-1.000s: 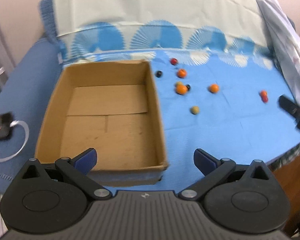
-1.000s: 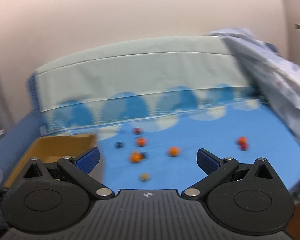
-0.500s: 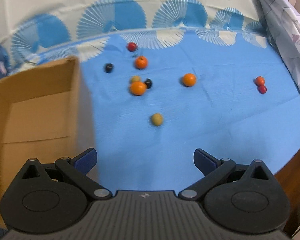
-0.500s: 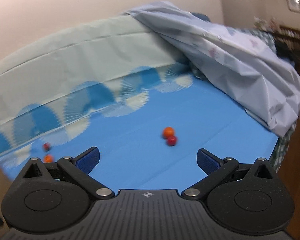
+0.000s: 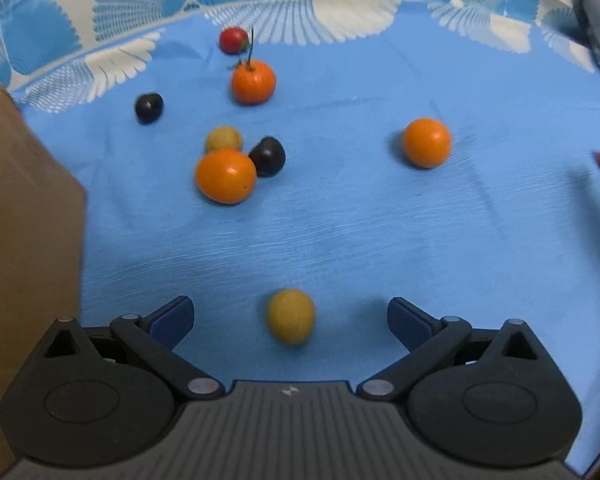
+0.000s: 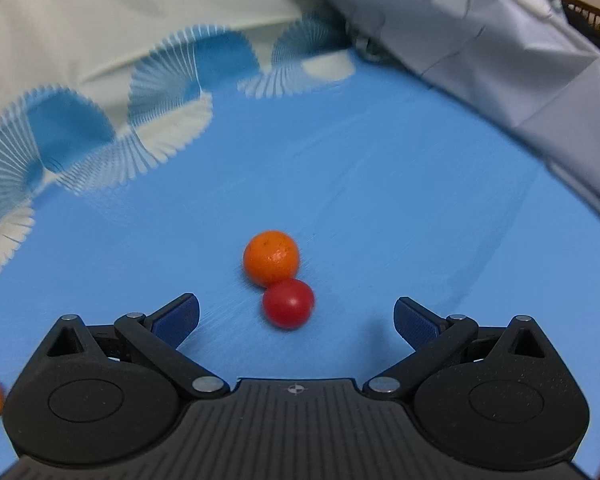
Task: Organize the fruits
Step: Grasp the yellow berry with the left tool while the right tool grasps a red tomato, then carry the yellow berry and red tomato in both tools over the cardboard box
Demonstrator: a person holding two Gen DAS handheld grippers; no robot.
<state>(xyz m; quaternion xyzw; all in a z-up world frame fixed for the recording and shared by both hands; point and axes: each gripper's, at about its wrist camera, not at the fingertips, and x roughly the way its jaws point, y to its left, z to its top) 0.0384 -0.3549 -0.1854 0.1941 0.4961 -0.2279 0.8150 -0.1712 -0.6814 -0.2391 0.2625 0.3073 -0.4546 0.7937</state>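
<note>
Blue cloth under 1 blurred, yellow-green round fruit.

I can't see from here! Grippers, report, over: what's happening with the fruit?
Left gripper open, yellow fruit between fingers. Right gripper open over red fruit, touching an orange. Box left. Nothing blocking.

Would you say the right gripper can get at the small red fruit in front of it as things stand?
Probably yes. The right gripper is open, and the small red fruit lies on the blue cloth between its fingers. The orange fruit touching it sits behind, not in the way.
</note>
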